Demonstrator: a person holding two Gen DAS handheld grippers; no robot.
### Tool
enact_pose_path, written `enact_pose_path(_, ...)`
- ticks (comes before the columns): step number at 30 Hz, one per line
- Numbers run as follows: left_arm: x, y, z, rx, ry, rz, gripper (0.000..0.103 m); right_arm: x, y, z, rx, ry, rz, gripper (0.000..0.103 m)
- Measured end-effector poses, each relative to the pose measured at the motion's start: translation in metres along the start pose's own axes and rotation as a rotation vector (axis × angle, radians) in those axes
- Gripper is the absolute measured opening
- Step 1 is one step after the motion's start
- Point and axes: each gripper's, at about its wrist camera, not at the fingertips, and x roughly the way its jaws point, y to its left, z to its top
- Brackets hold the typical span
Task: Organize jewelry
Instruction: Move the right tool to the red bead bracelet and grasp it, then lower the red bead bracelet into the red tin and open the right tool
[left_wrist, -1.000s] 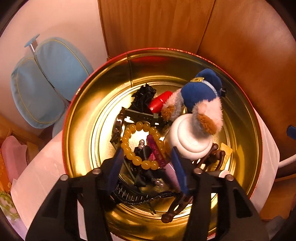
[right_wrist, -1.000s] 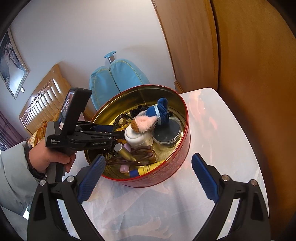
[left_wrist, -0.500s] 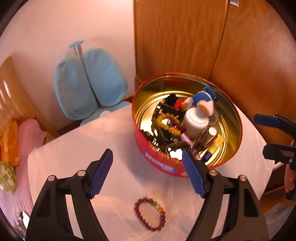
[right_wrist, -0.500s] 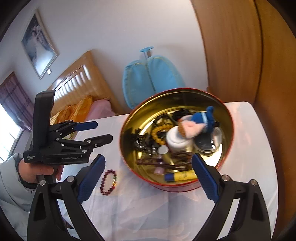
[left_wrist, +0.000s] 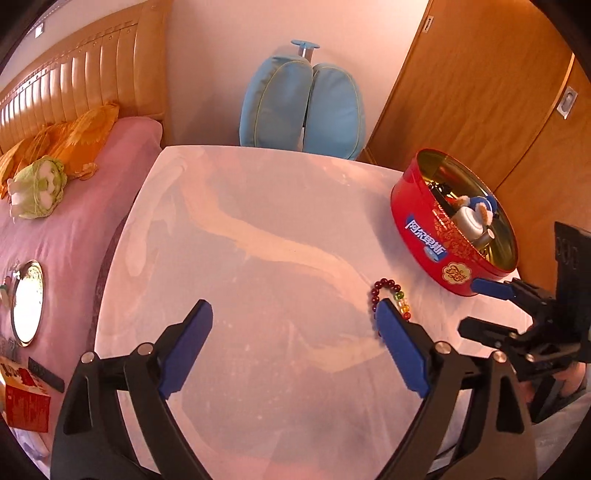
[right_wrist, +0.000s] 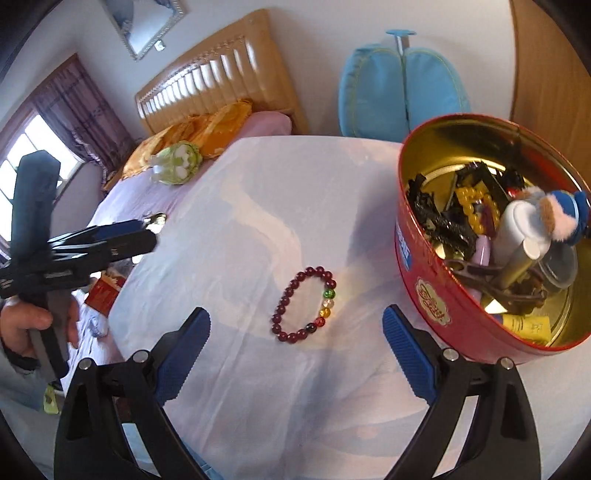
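Right wrist view: dark red beaded bracelet (right_wrist: 305, 305) lies on the white-clothed table (right_wrist: 236, 229) beside the round red tin (right_wrist: 424, 280). Light, limp, prone to rolling; pinch across one strand. Right claw (right_wrist: 295, 347) gapes empty; left claw (left_wrist: 291, 347) opening, empty.

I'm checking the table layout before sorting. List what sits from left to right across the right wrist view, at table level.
left tool held in a hand → dark red bead bracelet lying on the white tablecloth → red round tin full of jewelry and small items.
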Motion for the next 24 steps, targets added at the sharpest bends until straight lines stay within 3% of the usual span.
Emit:
enact_pose_path(5,0.006,0.02,0.008,0.057,0.0,-0.019,0.089,0.032,-0.007,-0.006,0.096,0.043,-0.183,0.095)
enact_pose_path(9,0.011,0.035,0.009,0.099,0.029,-0.07,0.089,0.043,0.001,-0.008,0.127,0.036,-0.262,0.092)
enact_pose_path(11,0.012,0.04,0.011,0.113,0.029,-0.082,0.089,0.05,0.007,-0.006,0.113,0.029,-0.309,0.083)
enact_pose_path(15,0.011,0.053,0.015,0.147,0.024,-0.098,0.089,0.068,0.016,-0.007,0.101,0.031,-0.384,0.081)
enact_pose_path(16,0.01,0.057,0.016,0.157,0.023,-0.097,0.089,0.071,0.02,-0.007,0.095,0.029,-0.397,0.077)
enact_pose_path(18,0.009,0.064,0.017,0.178,0.018,-0.098,0.089,0.075,0.026,-0.01,0.093,0.014,-0.404,0.057)
enact_pose_path(20,0.007,0.071,0.017,0.19,0.012,-0.11,0.089,0.077,0.033,-0.013,0.08,0.015,-0.406,0.018)
enact_pose_path(21,0.007,0.074,0.018,0.191,0.007,-0.12,0.089,0.078,0.038,-0.013,0.069,0.026,-0.409,0.011)
enact_pose_path(24,0.007,0.081,0.021,0.184,-0.005,-0.165,0.089,0.077,0.042,-0.016,0.116,0.058,-0.34,0.01)
